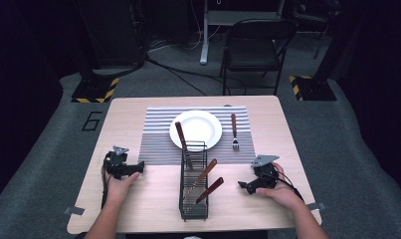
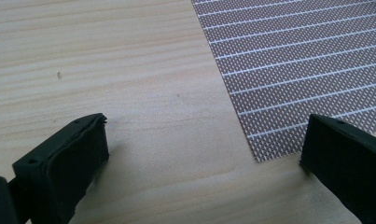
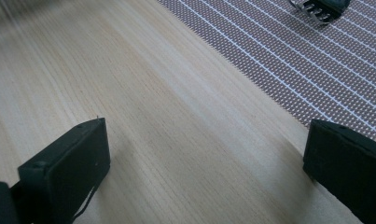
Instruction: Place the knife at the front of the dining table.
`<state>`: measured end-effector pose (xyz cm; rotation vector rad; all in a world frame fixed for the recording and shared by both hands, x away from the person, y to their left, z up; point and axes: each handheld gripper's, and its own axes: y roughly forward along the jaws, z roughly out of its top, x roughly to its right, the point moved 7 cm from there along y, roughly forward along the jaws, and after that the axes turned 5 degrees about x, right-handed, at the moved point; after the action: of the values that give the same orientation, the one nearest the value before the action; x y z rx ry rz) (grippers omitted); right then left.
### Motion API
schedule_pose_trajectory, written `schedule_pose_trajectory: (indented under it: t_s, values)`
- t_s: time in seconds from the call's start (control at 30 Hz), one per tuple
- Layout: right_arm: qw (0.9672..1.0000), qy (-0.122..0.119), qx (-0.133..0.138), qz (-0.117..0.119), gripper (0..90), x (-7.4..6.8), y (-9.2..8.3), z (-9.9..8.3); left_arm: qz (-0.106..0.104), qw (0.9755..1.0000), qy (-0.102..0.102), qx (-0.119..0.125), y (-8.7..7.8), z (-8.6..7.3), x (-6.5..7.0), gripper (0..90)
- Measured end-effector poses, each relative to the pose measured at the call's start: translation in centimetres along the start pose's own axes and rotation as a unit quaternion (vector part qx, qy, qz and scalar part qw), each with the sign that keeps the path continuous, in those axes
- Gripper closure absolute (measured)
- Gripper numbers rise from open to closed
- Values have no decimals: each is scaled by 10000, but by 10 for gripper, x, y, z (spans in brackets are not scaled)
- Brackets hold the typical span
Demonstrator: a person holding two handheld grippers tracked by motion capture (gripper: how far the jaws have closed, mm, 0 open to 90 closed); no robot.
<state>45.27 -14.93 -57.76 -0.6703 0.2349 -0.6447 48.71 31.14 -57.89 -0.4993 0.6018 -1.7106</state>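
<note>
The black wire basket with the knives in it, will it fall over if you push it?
Probably not: the wire basket lies long and low on the table. It looks light, so it would likely slide. The wooden-handled utensils leaning inside may rattle or shift.

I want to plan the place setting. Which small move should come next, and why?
Probably move the right tool toward the nearest wooden-handled utensil in the wire rack. Both tools rest open and empty on the table; only the fork lies beside the plate.

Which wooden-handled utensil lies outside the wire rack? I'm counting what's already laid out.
The fork, flat on the striped placemat right of the plate; the other three stand in the rack.
</note>
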Motion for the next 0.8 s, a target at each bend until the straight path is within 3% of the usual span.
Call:
schedule_pose_trajectory:
  t_s: [0.8]
  values:
    - [10000, -1, 2, 3, 0, 0, 0, 0, -26, 9999, 37, 96, 0, 1, 2, 40]
